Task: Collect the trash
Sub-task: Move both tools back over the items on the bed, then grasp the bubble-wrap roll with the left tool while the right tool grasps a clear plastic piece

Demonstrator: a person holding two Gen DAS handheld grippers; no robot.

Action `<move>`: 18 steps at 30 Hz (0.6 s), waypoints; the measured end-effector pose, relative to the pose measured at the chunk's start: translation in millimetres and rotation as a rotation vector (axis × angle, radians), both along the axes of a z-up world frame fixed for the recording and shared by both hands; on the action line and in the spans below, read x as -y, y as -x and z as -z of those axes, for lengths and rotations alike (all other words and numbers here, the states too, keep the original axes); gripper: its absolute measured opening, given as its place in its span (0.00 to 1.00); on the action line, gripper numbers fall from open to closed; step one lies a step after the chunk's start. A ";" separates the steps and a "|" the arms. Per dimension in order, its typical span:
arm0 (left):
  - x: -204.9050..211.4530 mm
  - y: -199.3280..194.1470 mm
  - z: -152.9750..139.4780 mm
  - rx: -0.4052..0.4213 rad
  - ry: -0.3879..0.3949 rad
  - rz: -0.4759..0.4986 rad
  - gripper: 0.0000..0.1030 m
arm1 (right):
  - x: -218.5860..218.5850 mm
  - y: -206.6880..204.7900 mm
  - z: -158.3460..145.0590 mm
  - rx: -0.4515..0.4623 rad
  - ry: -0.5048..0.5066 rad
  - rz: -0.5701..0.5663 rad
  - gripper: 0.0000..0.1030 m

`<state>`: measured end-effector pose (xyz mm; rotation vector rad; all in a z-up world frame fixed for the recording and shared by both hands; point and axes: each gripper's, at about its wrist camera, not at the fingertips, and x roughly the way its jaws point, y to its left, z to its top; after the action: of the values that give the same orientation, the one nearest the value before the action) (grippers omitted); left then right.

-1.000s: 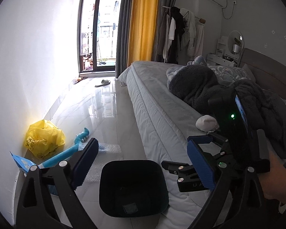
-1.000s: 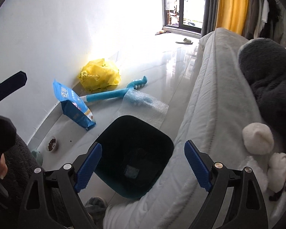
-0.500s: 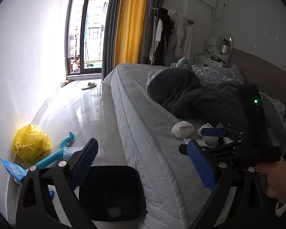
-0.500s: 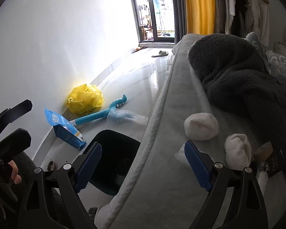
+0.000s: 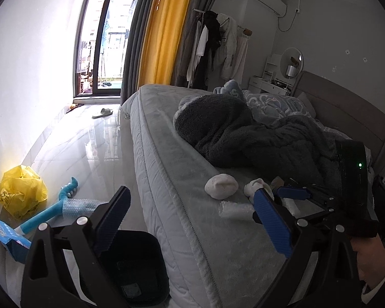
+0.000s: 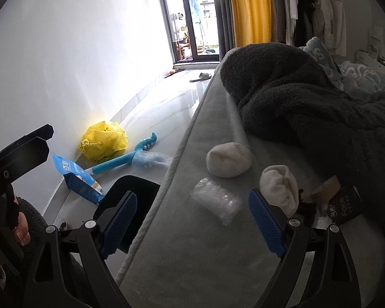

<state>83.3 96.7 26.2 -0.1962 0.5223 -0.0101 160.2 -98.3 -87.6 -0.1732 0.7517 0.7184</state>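
Trash sits on the bed (image 5: pixel 166 205) and the floor in the left wrist view: near the bed's long edge lie a white sock ball (image 5: pixel 221 186) and, just beside it toward the camera, a scrap of clear bubble wrap (image 5: pixel 233 211). The left gripper (image 5: pixel 192 218) hangs over that edge with its jaws wide and nothing between them. Below it, hard against the side of the bed, stands the black bin (image 5: pixel 136 264). Over the bed's surface the right gripper (image 5: pixel 294 192) reaches in beside a second sock ball (image 5: pixel 254 186). On the floor by the wall are a yellow bag (image 5: pixel 21 192), a blue pouch (image 5: pixel 2 233) and a teal brush (image 5: pixel 51 209). The right wrist view looks down along the same edge: the right gripper (image 6: pixel 192 218) is spread wide and empty, with the bubble wrap (image 6: pixel 215 201) lying on the bed ahead of it, between the fingertips' line. The two sock balls (image 6: pixel 229 159) (image 6: pixel 279 187) sit farther in, near the dark blanket (image 6: pixel 308 102), and a cardboard tape roll (image 6: pixel 328 186) and a dark wrapper (image 6: pixel 346 204) lie at the right. The wrap looks light, soft and slick; it would likely crush under the pads, so a pinch across its middle should hold best. The bin (image 6: pixel 133 192) shows just below the edge.
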 end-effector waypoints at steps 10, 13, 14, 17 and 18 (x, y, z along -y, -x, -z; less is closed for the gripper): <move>24.3 -44.3 12.0 -0.038 -0.048 0.072 0.95 | 48.4 -14.3 9.4 -0.008 -0.007 0.089 0.87; 30.2 -54.9 19.8 -0.063 -0.039 0.094 0.96 | 62.3 -20.8 18.3 -0.021 -0.001 0.126 0.88; 31.7 -58.6 23.1 -0.070 -0.039 0.091 0.96 | 67.3 -23.8 20.3 -0.025 -0.006 0.133 0.88; 33.3 -68.2 33.7 -0.100 -0.032 0.084 0.96 | 80.2 -27.6 27.2 -0.024 0.005 0.165 0.88; 34.9 -71.8 37.8 -0.110 -0.031 0.091 0.96 | 84.2 -28.7 29.2 -0.026 0.007 0.173 0.88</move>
<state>155.0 61.8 -11.6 -0.1431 0.6404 -0.0799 188.9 -182.5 -116.9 -0.1041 0.7835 0.5546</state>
